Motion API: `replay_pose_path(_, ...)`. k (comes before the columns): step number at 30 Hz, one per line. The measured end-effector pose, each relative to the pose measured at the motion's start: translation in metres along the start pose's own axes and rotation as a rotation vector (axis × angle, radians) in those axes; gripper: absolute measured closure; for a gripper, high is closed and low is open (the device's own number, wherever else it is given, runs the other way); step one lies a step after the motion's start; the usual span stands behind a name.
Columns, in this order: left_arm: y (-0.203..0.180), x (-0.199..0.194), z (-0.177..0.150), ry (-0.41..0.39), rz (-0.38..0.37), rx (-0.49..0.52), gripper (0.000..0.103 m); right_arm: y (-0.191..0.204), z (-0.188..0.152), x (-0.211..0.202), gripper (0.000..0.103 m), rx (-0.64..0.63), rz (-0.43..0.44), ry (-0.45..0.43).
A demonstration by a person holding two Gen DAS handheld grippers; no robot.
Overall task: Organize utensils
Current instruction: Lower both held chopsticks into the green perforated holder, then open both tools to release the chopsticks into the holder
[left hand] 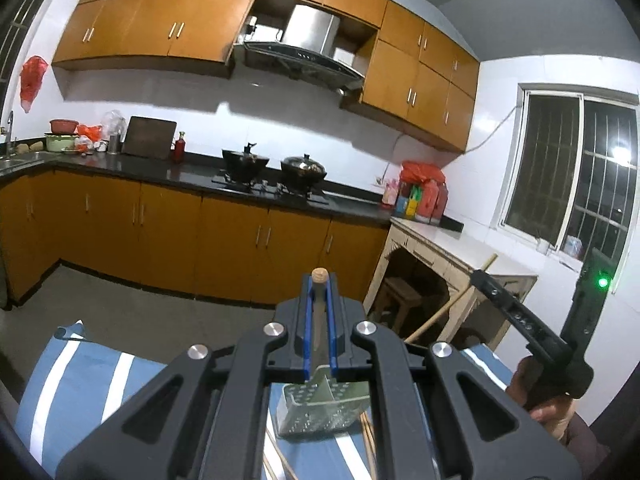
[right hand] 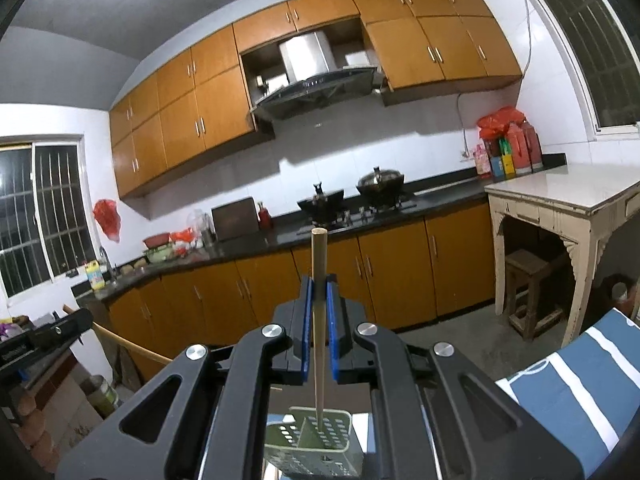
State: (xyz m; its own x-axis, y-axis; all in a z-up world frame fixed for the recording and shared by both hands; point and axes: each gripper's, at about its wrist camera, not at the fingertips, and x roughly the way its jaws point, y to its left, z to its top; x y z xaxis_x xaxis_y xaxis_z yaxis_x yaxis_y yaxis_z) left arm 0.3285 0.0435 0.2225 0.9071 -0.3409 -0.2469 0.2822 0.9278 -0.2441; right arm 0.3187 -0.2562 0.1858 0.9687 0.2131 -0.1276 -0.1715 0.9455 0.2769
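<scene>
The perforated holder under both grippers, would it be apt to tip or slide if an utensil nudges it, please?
Probably yes. The holder looks like thin perforated plastic, so likely light. It sits on a striped cloth, which may be uneven. The chopstick in the right gripper enters from above, so sideways pressure could tip it.

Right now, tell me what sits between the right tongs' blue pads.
A wooden chopstick stands between the right tongs' pads, clamped, its lower end reaching into the perforated green utensil holder. The right wrist view shows it.
</scene>
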Motion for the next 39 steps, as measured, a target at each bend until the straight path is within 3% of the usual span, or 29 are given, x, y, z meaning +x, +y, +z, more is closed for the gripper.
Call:
replay_pose_path(12, 0.004, -0.015, 0.003, 0.03, -0.041, 0.014, 0.096, 0.002, -0.006, 0.005, 0.095, -0.021, -0.015, 0.036)
replay_pose_path(18, -0.003, 0.003, 0.0, 0.079, -0.028, 0.03, 0.096, 0.006, -0.011, 0.012, 0.095, -0.032, -0.02, 0.061)
replay_pose_path(26, -0.008, 0.034, -0.014, 0.075, 0.027, 0.058, 0.096, -0.001, -0.025, 0.027, 0.095, -0.022, -0.026, 0.109)
replay_pose_path(36, -0.005, 0.076, -0.049, 0.175, 0.072, 0.062, 0.095, -0.007, -0.036, 0.029, 0.094, -0.005, -0.023, 0.139)
replay_pose_path(37, -0.002, 0.078, -0.051, 0.18, 0.084, 0.056, 0.092, -0.008, -0.036, 0.029, 0.092, -0.001, -0.024, 0.141)
replay_pose_path(38, 0.002, 0.078, -0.052, 0.184, 0.091, 0.05, 0.088, -0.011, -0.036, 0.027, 0.083, 0.008, -0.031, 0.144)
replay_pose_path(39, 0.006, 0.077, -0.053, 0.186, 0.099, 0.04, 0.079, -0.013, -0.036, 0.026, 0.075, 0.018, -0.037, 0.142)
